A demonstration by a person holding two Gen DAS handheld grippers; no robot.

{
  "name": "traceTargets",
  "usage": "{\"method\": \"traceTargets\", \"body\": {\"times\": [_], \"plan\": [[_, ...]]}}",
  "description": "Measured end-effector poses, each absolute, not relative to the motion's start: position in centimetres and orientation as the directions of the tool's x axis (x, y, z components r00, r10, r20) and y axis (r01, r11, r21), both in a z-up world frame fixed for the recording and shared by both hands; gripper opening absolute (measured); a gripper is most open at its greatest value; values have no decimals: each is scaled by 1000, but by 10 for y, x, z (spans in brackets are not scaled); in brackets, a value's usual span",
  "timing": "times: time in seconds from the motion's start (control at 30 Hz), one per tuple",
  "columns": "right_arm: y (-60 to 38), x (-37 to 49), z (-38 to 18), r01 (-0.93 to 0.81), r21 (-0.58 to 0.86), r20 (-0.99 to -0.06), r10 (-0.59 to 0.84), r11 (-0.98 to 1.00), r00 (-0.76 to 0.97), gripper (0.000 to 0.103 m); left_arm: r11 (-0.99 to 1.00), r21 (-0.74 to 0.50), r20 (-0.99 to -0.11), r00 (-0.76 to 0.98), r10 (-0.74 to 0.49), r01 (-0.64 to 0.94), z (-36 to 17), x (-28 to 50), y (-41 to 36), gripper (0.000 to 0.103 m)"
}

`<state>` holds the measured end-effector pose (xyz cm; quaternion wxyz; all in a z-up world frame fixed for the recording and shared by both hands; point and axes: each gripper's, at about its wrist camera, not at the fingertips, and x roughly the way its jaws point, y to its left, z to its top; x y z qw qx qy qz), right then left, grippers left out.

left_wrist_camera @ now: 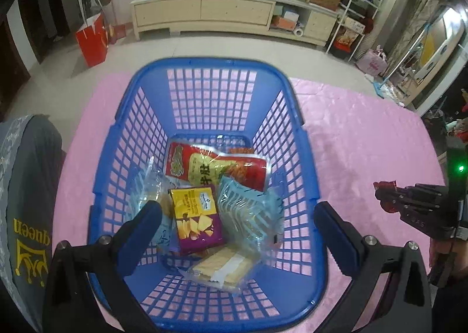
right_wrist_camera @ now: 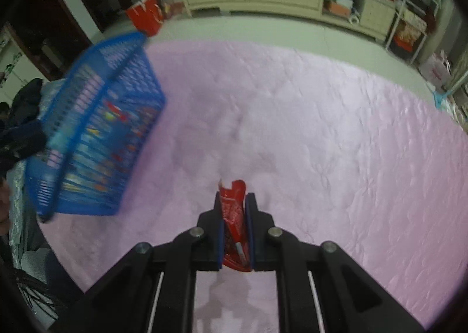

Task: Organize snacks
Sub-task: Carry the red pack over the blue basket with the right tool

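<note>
Pink quilted cloth [right_wrist_camera: 307,128] covers the surface we work over, with a cream low cabinet [left_wrist_camera: 222,15] against the far wall and a red paper bag [left_wrist_camera: 92,40] standing on the floor in front of it.

From the left wrist view we look straight down into the blue lattice basket [left_wrist_camera: 295,140], which sits on the cloth. Only this view shows what lies inside: a red and yellow snack bag [left_wrist_camera: 204,167] toward the far end, a purple and yellow chip packet [left_wrist_camera: 197,217] in the middle, a clear blue-striped wrapper [left_wrist_camera: 248,207] just to its right, and a clear pack of pale wafers [left_wrist_camera: 222,267] nearest us. Our left gripper [left_wrist_camera: 237,221] hangs over the basket with its jaws spread wide and nothing between them.

At the right edge of that same view our right gripper [left_wrist_camera: 383,195] appears from the side, a bit of red at its tip.

The right wrist view makes that plain: the right gripper's jaws are pinched on a small red sachet [right_wrist_camera: 234,216], held upright above the cloth, well to the right of the basket. There the basket is blurred and seen from outside, so its contents are only streaks of colour.
</note>
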<state>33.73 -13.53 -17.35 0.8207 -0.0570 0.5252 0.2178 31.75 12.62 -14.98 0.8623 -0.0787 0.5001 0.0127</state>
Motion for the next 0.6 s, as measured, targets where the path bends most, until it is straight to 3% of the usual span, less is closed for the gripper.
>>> {"method": "traceTargets", "body": {"times": [0.33,0.6], "plan": [[-68,334,-118,-569,142,-831,410,810,375,16,993,-106,-834,549,-56,-59,-120,294,140,103],[-8,334,-112,-646,117,-833,429,754,349,16,990,-103,-821,571,-33,-92,-111,284,179,103]]}}
